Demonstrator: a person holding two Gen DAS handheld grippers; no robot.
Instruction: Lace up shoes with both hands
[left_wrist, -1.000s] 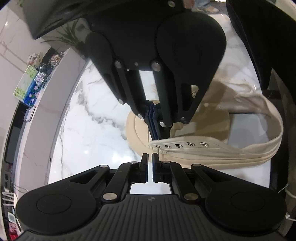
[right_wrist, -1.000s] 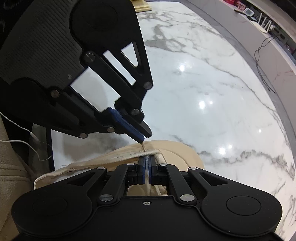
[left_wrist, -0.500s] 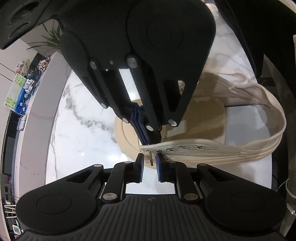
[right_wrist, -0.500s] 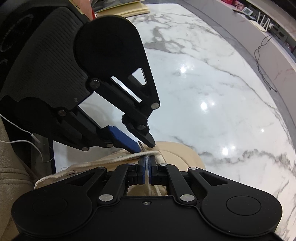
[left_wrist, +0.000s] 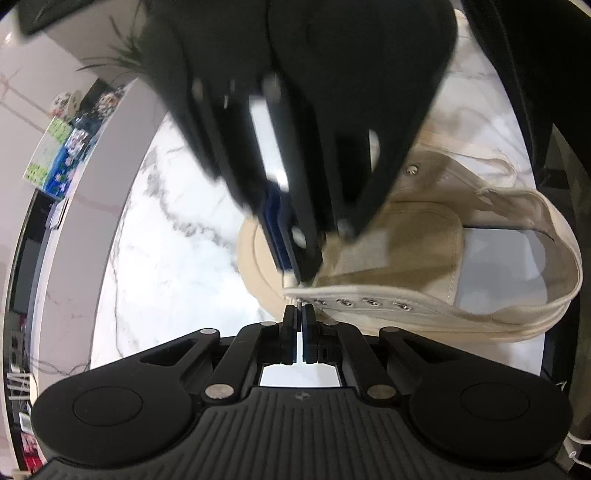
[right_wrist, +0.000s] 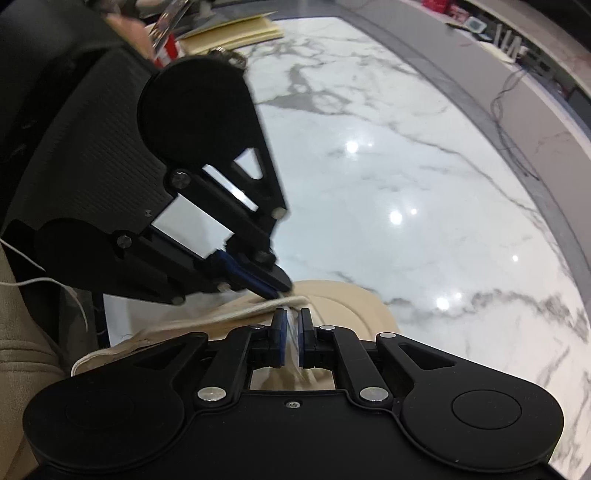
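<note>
A cream canvas high-top shoe (left_wrist: 424, 236) lies on the marble table, its row of metal eyelets (left_wrist: 362, 302) facing my left gripper. My left gripper (left_wrist: 298, 314) is shut on the thin lace tip (left_wrist: 297, 303) just by the front eyelet. My right gripper (left_wrist: 301, 271) comes down from above, blurred, with its tip right over that spot. In the right wrist view my right gripper (right_wrist: 291, 326) has its jaws slightly apart over the shoe's toe (right_wrist: 351, 306). The white lace (right_wrist: 251, 308) trails off to the left. The left gripper (right_wrist: 279, 290) pinches at its end.
White marble table (right_wrist: 406, 166) spreads ahead and to the right. Tan boards (right_wrist: 236, 31) and a red can (right_wrist: 168, 55) sit at its far side, and cables (right_wrist: 509, 122) run along the rim. A ledge with colourful boxes (left_wrist: 55, 155) is on the left.
My left gripper, open half a second ago, has shut on the lace tip. My right gripper, which held the tip, has parted its jaws. Both grippers moved quickly and look blurred.
</note>
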